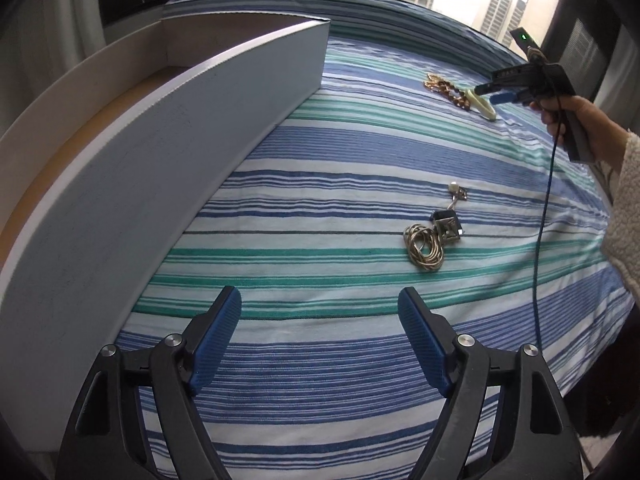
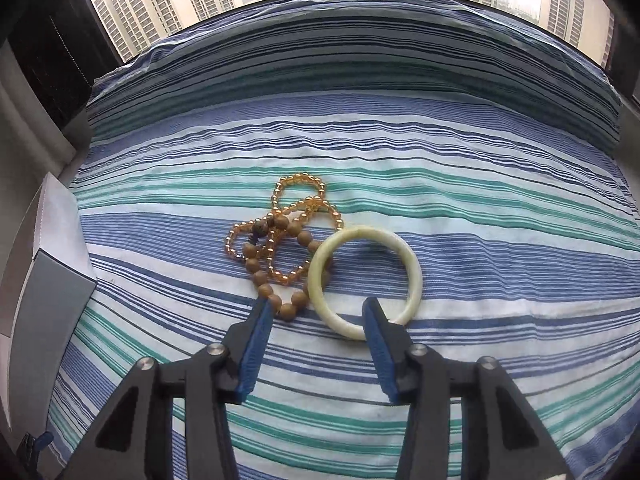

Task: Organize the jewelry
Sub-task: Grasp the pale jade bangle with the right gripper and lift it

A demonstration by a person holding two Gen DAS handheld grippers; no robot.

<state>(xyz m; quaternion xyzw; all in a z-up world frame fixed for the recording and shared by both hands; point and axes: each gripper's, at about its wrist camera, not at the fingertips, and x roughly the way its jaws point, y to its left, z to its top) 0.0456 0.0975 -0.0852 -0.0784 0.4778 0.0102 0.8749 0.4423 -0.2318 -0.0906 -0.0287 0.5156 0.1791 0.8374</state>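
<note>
Jewelry lies scattered on a striped bed: a pale bangle (image 2: 366,282) overlapping wooden beads (image 2: 280,276) and amber beads (image 2: 298,208), with a coiled chain (image 1: 426,246) nearer the open drawer (image 1: 168,120). The right gripper (image 2: 318,308), jaws parted and empty, straddles the bangle's near rim, while the left gripper (image 1: 320,312) hovers wide open. Rigid, smooth and probably breakable, the bangle wants a pinch across its band; the strands look limp and tangle-prone.

Striped cloth (image 2: 440,184) covering surface; high-rise towers (image 2: 160,4) beyond window; dark curtain (image 1: 592,52) at right.
</note>
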